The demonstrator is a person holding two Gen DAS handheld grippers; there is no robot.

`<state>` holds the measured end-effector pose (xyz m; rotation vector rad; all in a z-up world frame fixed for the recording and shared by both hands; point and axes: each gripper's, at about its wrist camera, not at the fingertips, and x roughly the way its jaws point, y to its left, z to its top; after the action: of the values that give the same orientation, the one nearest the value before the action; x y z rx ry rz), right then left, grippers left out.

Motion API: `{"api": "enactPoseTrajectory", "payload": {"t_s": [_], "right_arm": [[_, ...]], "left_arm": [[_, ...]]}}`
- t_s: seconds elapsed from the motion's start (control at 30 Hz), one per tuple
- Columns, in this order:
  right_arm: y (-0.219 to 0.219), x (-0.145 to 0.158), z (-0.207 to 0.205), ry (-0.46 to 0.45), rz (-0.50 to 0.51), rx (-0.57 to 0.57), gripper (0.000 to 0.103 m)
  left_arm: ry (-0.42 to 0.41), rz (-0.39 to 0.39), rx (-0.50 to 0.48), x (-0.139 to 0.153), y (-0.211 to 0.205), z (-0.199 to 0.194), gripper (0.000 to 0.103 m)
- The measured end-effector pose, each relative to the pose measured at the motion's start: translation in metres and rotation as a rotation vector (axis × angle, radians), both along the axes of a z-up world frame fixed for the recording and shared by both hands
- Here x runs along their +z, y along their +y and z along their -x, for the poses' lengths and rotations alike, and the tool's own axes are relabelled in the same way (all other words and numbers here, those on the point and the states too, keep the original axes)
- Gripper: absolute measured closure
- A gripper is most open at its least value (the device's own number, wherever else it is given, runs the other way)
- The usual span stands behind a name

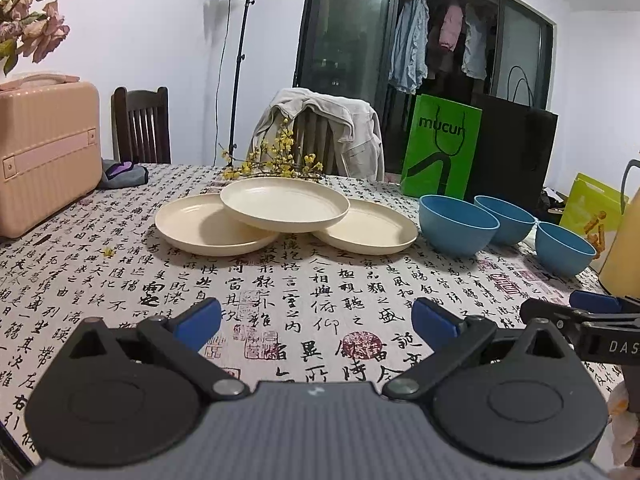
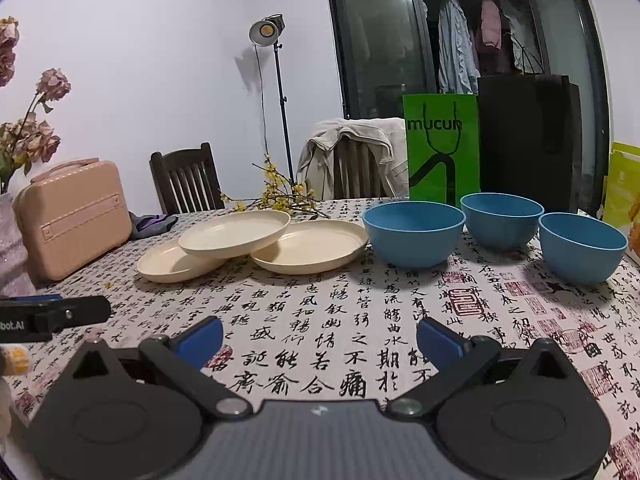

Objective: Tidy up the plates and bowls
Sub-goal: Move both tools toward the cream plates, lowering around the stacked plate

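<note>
Plates and bowls lay on the table ahead of our two released grippers.

Our left gripper [image 1: 316, 318] gaped empty, well short of three cream plates [image 1: 285, 204], one propped across two. Rightward, our right gripper [image 2: 320, 338], likewise spread, faced three separate blue bowls [image 2: 414, 232].

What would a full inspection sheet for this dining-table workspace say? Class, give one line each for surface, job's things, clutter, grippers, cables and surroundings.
Surface: table under a calligraphy-print tablecloth.
Job's things: three cream plates, the top plate resting tilted on the left plate and right plate; three blue bowls upright and apart: left bowl, middle bowl, right bowl.
Clutter: pink case, yellow flower sprig, green bag, black bag.
Grippers: left gripper and right gripper open, holding nothing, short of the dishes.
Cables: lamp cord hanging beside the stand.
Surroundings: lamp, two chairs, hanging clothes.
</note>
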<state>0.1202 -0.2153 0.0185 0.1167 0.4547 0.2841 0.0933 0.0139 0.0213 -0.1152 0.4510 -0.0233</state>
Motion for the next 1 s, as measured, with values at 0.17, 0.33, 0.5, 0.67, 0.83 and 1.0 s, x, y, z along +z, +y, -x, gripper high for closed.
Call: {"api": "enactPoseTrajectory", "payload": {"t_s": [0.17, 0.33, 0.5, 0.67, 0.83, 1.0], "right_arm": [[0.001, 0.001, -0.013, 0.017, -0.002, 0.009, 0.000], [0.001, 0.004, -0.029, 0.029, -0.021, 0.009, 0.000], [0.001, 0.014, -0.047, 0.030, -0.023, 0.004, 0.000], [0.002, 0.019, -0.068, 0.047, -0.012, 0.004, 0.000], [0.004, 0.017, -0.091, 0.077, -0.001, -0.013, 0.000], [0.005, 0.015, -0.116, 0.133, -0.016, 0.008, 0.000]], "left_arm": [[0.005, -0.006, -0.001, 0.004, 0.001, -0.009, 0.000], [0.015, -0.009, -0.004, 0.010, 0.004, -0.023, 0.000], [0.039, 0.011, 0.001, 0.016, 0.008, -0.041, 0.000], [0.046, 0.045, 0.019, 0.024, 0.017, -0.060, 0.000], [0.073, 0.069, 0.038, 0.027, 0.025, -0.081, 0.000], [0.092, 0.061, 0.078, 0.032, 0.029, -0.099, 0.000]]}}
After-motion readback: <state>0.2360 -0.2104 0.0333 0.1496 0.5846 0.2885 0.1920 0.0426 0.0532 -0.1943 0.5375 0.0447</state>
